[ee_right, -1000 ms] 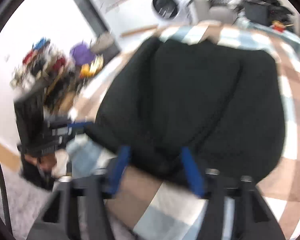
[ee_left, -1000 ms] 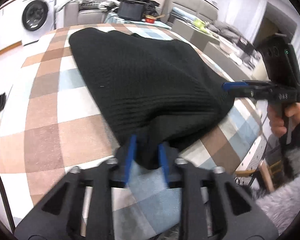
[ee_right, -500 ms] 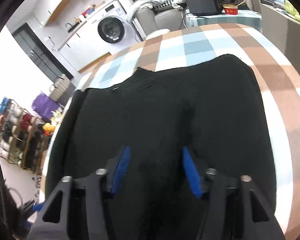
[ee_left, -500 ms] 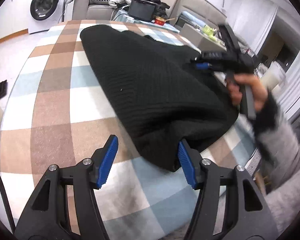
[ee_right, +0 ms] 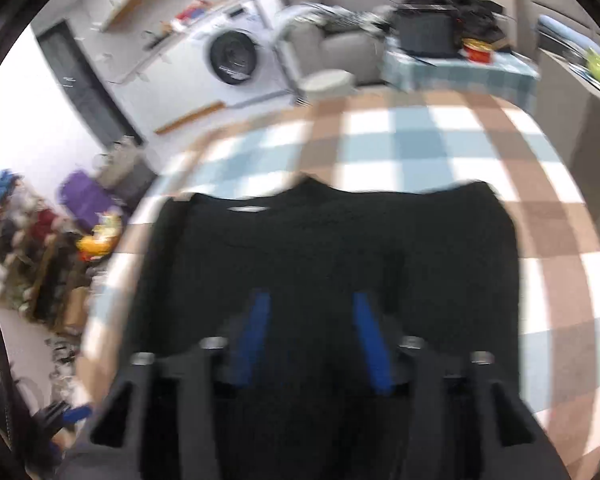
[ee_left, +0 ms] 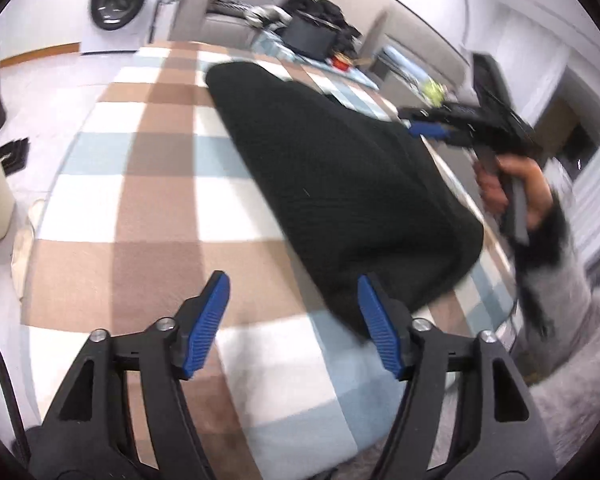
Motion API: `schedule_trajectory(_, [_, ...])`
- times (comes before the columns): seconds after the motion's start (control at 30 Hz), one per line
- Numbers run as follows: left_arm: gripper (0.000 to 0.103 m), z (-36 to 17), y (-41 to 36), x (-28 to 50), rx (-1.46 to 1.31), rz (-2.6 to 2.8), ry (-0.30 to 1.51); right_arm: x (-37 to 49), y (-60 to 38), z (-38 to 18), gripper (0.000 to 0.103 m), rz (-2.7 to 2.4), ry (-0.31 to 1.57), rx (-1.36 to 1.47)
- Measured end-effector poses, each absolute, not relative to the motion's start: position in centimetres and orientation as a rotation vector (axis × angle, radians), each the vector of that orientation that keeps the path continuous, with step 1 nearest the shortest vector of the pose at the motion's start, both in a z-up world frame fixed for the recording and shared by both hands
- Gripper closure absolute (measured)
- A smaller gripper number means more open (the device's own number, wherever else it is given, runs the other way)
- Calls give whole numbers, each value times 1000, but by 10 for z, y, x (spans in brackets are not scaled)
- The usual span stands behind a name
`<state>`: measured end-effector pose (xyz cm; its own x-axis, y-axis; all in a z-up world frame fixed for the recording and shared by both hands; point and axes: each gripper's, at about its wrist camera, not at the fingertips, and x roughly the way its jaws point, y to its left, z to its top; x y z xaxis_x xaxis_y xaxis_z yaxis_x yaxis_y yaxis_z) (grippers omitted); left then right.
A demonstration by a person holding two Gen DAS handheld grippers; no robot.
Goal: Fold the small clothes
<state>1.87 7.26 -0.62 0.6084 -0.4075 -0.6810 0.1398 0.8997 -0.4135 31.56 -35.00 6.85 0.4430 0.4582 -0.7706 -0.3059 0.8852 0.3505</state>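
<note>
Folding a black sweater (ee_left: 340,184) on the desk (ee_left: 148,208).
Both tongs (ee_left: 294,324) (ee_right: 310,340) are opening, empty; the fold may be dragged askew.

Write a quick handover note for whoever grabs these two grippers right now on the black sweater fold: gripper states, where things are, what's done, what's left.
Left gripper: jaws opening, nothing between them, over the checked tablecloth just left of the black sweater.
Right gripper: jaws opening above the sweater's middle; no grip visible, view blurred.
Sweater: lies flat on the table, collar at the far end, near edge rounded like a fold.
Done: apparently one fold.
Left: probably further folds and tidying.
</note>
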Motion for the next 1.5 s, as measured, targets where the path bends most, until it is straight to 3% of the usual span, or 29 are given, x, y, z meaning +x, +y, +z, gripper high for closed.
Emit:
schedule_trajectory(0.27, [36,-14,101,44,-433,-220,842,312,-232,64,45,786,1073,118])
schedule_trajectory(0.33, [36,-15,104,49,-435,-202,839,318,-218,55,60,779,1104,119])
schedule_trajectory(0.37, [36,-15,105,51,-433,-191,840,321,-211,50,89,785,1107,114])
schedule_trajectory(0.4, [36,-15,106,52,-434,-185,837,321,-206,48,94,781,1105,89])
schedule_trajectory(0.5, [36,-12,109,56,-443,-185,824,299,-216,84,95,871,957,114])
schedule_trajectory(0.63, [36,-9,106,63,-434,-190,822,264,-266,134,95,744,757,97])
schedule_trajectory(0.87, [36,-11,74,91,-376,-209,879,288,-347,57,92,388,1042,156])
schedule_trajectory(0.93, [36,-6,67,91,-377,-221,876,286,-367,47,82,474,1076,318])
schedule_trajectory(0.97, [36,-3,64,90,-380,-230,870,283,-372,47,65,497,1074,354])
schedule_trajectory(1.0, [35,-1,60,88,-385,-243,867,275,-379,51,55,530,1051,374])
schedule_trajectory(1.3, [33,29,13,63,-351,-427,869,194,-390,67,52,707,1035,274])
schedule_trajectory(1.5, [32,14,-23,50,-271,-484,923,138,-382,53,48,780,1066,176])
